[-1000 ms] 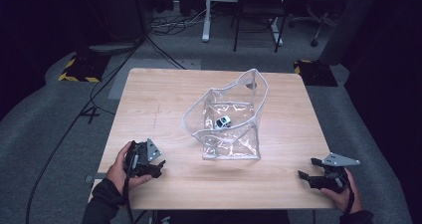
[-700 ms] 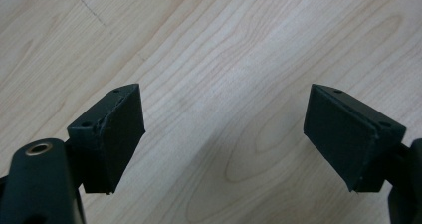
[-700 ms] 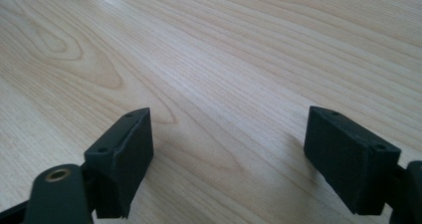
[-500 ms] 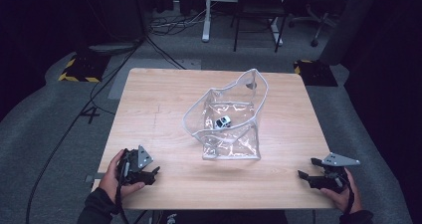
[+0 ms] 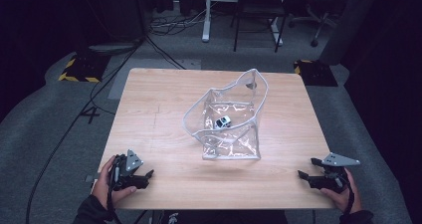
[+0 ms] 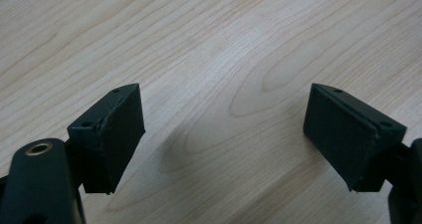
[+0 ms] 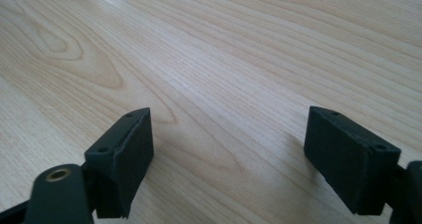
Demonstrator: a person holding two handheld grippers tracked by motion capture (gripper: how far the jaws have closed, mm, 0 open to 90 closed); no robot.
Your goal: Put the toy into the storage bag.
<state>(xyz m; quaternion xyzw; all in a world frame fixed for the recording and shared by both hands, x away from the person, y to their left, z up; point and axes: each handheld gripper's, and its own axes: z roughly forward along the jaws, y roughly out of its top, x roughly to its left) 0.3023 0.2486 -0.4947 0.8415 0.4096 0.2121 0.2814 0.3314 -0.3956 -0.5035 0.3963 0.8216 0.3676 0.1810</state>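
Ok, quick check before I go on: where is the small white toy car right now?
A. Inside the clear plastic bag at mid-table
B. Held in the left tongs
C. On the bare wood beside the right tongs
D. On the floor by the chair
A: the small white toy car sits inside the clear plastic bag at mid-table, while the left tongs and right tongs stand open and empty near the table's front edge.

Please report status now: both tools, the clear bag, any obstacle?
Left tool open, empty. Right tool open, empty. Clear bag mid-table, mouth open, small toy car inside. Nothing between tools and bag.
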